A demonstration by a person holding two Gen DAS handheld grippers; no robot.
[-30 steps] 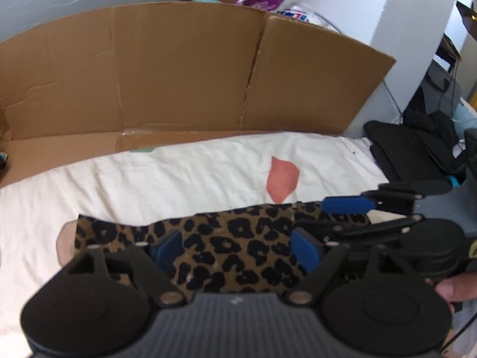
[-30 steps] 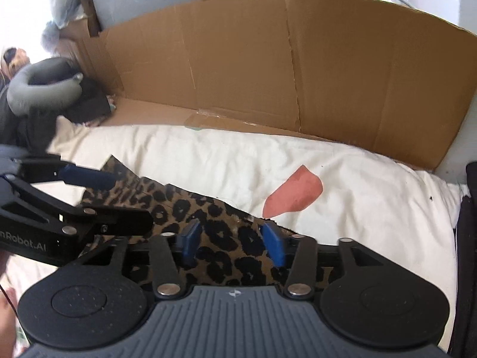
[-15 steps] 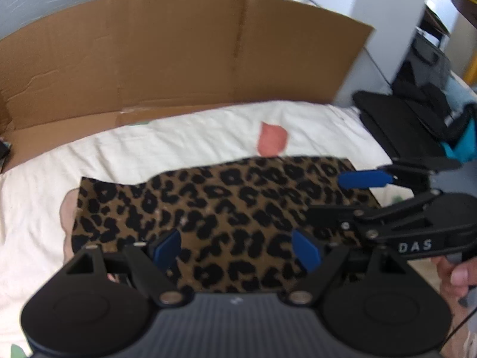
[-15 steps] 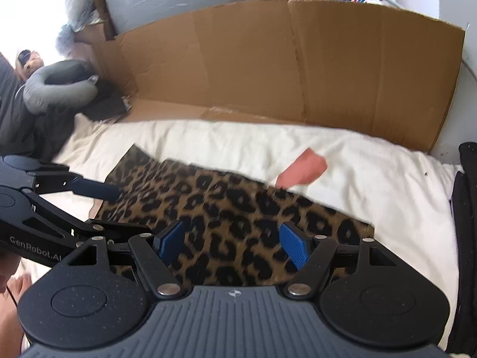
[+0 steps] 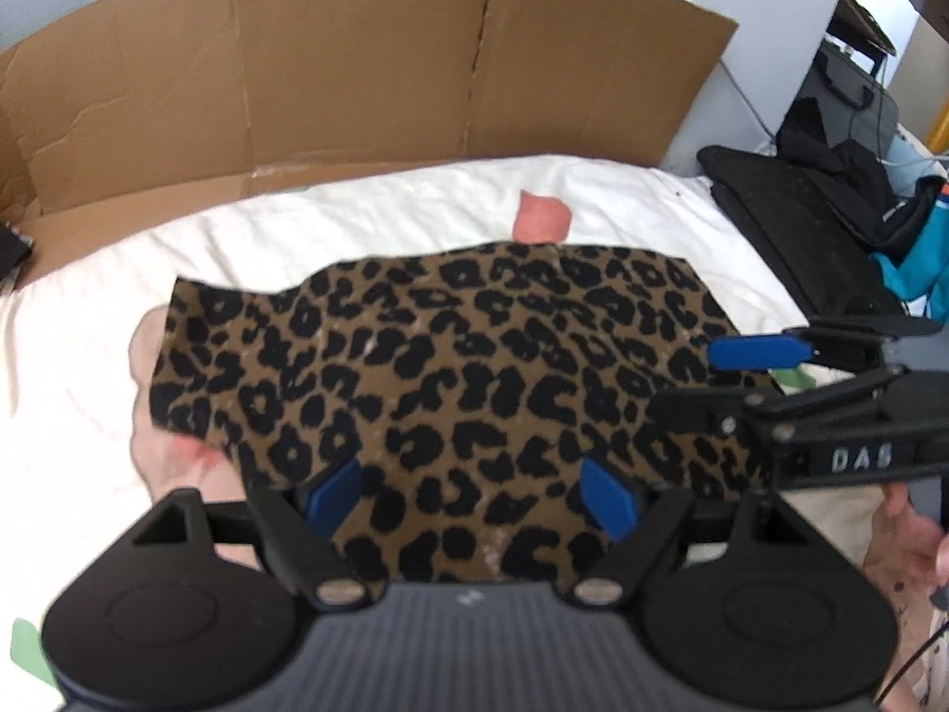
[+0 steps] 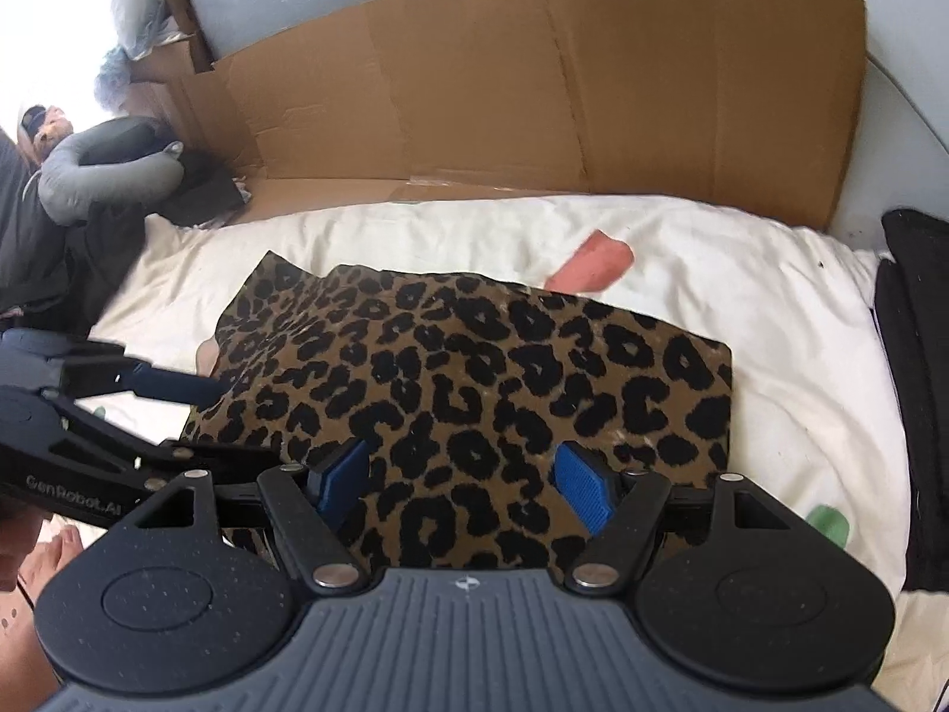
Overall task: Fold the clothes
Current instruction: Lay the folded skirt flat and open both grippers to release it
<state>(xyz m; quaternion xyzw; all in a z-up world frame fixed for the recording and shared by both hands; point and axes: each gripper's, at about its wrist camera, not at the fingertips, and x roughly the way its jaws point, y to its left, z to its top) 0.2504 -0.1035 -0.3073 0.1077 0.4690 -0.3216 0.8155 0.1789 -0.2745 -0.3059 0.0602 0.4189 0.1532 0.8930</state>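
A leopard-print cloth (image 5: pixel 445 356) lies flat on the white bedsheet (image 5: pixel 356 219), its near edge under both grippers. My left gripper (image 5: pixel 471 495) hangs open over the cloth's near-left part, and its blue pads (image 5: pixel 335 492) stand wide apart without pressing the fabric. My right gripper (image 6: pixel 462 480) is open over the cloth (image 6: pixel 474 368) too, at its near-right part. Each gripper shows in the other's view: the right gripper (image 5: pixel 729 382) at the cloth's right edge, the left gripper (image 6: pixel 219 415) at its left edge.
A brown cardboard panel (image 5: pixel 356 71) stands along the back of the bed. Black bags (image 5: pixel 801 219) lie to the right and a grey neck pillow (image 6: pixel 101 172) to the left. The sheet bears a pink patch (image 6: pixel 593 264) and a green one (image 6: pixel 827 525). A hand (image 5: pixel 907 540) holds the right gripper.
The cloth went from a narrow bunched band to a wide flat spread. Both grippers drew back toward its near edge. The right gripper's pads stand wider apart than a second ago.
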